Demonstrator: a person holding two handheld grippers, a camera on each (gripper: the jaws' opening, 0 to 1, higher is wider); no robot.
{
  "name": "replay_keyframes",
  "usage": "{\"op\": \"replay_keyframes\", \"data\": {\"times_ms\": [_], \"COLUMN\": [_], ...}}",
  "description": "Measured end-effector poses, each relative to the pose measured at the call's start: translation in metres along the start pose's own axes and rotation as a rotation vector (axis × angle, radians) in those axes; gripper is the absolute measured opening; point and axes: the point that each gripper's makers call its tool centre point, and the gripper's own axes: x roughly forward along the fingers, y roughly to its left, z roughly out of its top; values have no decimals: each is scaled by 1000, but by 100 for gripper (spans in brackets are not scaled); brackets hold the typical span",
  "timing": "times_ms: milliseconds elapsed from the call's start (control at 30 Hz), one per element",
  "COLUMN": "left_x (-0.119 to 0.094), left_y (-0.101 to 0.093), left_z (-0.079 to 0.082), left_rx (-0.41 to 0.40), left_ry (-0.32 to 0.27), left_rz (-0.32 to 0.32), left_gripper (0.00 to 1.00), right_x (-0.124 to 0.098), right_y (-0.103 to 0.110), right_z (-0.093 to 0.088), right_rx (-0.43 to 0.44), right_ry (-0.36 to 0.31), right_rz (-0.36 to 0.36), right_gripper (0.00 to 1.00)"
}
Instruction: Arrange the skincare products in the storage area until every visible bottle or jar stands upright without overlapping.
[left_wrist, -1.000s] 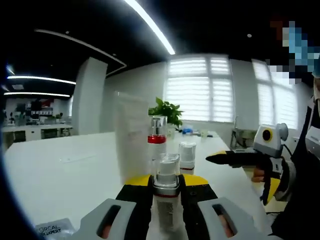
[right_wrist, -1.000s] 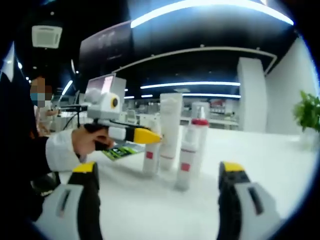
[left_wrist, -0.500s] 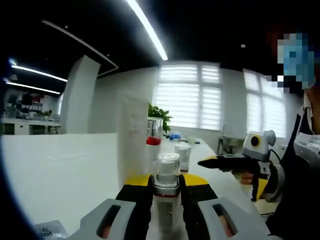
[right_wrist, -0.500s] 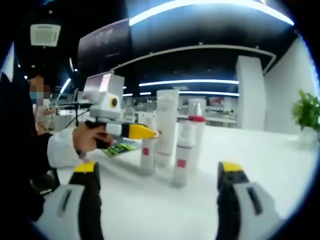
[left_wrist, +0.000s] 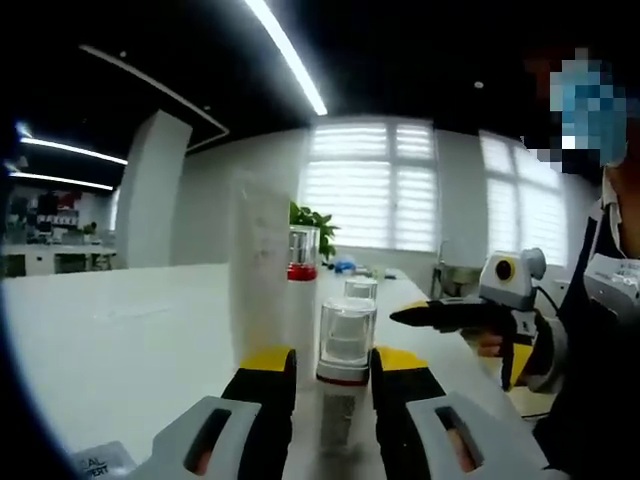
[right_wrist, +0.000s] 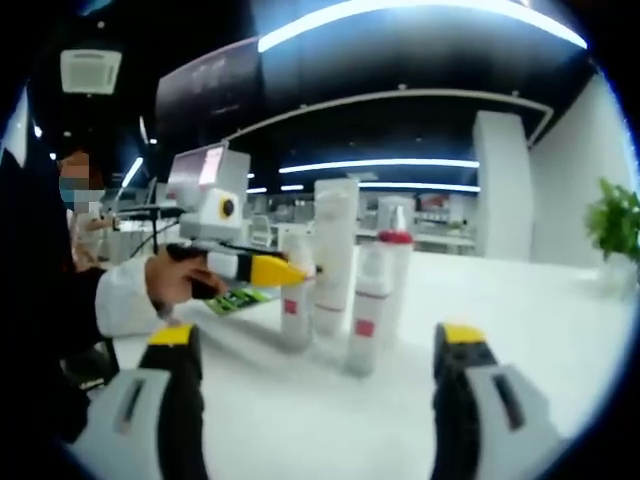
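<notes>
A small bottle with a clear cap and a red band stands upright on the white table between the jaws of my left gripper. The jaws are parted, with a slim gap at the left side of the cap. Behind it stand a tall white tube, a red-collared bottle and a short bottle. In the right gripper view the same group shows as the tube, a red-capped bottle and two red-labelled bottles. My right gripper is wide open, short of them.
A potted plant stands at the far end of the table. A printed sachet lies near the table's front left. A green packet lies behind the left gripper's hand. The right gripper's dark jaws point in from the right.
My left gripper's jaws have spread away from the clear-capped bottle, which now stands free between them. The right gripper has held still and open.
</notes>
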Motion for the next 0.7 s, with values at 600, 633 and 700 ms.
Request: {"op": "replay_keyframes", "data": {"times_ms": [600,633,700], "left_x": [-13,-14,-15], "left_y": [8,8,9], "left_z": [-27,-28,-29], "left_rx": [8,8,5], "left_ry": [113,114,114], "left_rz": [31,32,34], "left_gripper": [34,34,33], "right_x": [3,4,5], "right_y": [-2,-2,-1], "right_z": [-6,-7,-8], "right_rx": [-8,-7,-4], "right_ry": [13,12,14], "right_rz": [12,13,16], "right_gripper": [97,97,97]}}
